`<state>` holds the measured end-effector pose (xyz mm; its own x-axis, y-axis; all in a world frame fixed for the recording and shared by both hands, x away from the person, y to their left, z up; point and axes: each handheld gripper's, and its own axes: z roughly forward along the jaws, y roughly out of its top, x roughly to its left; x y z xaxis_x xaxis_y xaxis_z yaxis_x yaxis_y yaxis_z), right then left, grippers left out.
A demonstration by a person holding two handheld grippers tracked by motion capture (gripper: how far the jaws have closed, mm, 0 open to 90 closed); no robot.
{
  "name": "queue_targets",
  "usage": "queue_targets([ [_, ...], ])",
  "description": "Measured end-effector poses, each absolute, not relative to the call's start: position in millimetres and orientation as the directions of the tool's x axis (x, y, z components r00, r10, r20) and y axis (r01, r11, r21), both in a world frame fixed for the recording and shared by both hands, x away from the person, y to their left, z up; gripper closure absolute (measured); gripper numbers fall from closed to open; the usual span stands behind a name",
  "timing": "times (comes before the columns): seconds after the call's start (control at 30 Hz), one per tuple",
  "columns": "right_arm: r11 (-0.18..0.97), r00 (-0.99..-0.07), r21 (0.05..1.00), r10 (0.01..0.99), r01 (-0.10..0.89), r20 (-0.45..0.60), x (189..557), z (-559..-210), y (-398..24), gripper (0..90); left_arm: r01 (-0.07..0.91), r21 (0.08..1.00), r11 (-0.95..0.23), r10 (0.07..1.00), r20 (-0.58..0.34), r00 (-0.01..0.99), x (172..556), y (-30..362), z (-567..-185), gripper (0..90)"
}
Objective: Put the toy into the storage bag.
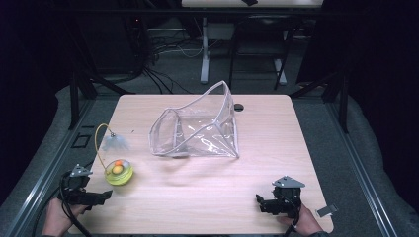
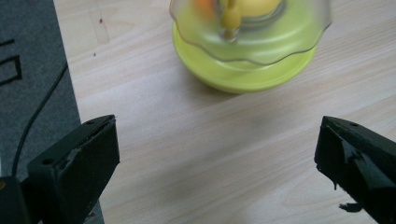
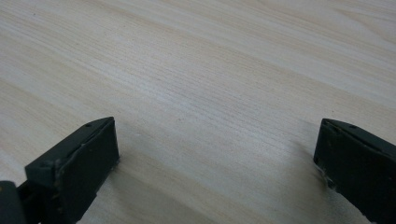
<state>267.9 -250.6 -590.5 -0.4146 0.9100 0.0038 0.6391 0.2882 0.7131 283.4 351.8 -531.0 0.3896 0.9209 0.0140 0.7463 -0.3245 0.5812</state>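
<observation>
A clear plastic zip pouch point(image 1: 197, 129) stands open in the middle of the wooden table point(image 1: 257, 163). A yellow-green toy point(image 1: 119, 172) with a clear dome, small coloured balls inside and a curved yellow wire carrying a pale feathery piece point(image 1: 114, 142) sits at the left. My left gripper point(image 1: 103, 196) is open at the table's front left corner, just short of the toy point(image 2: 247, 42). Nothing lies between its jaws. My right gripper point(image 1: 260, 203) rests open at the front right, over bare wood point(image 3: 210, 93).
A small dark hole point(image 1: 239, 106) marks the table's far edge behind the pouch. A small metal clip point(image 1: 326, 211) lies at the front right corner. Grey carpet point(image 2: 32, 56) borders the table's left side. Cables and table legs stand in the dark beyond.
</observation>
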Motion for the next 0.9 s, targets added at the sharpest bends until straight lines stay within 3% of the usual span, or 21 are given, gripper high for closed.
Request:
queue_targets([
  [0.9,0.288,-0.414,0.713,0.910,0.639,0.003,268,-590,-251,0.0,0.625,0.694,-0.358,0.893,0.059,0.446,287,344,-489,0.0],
])
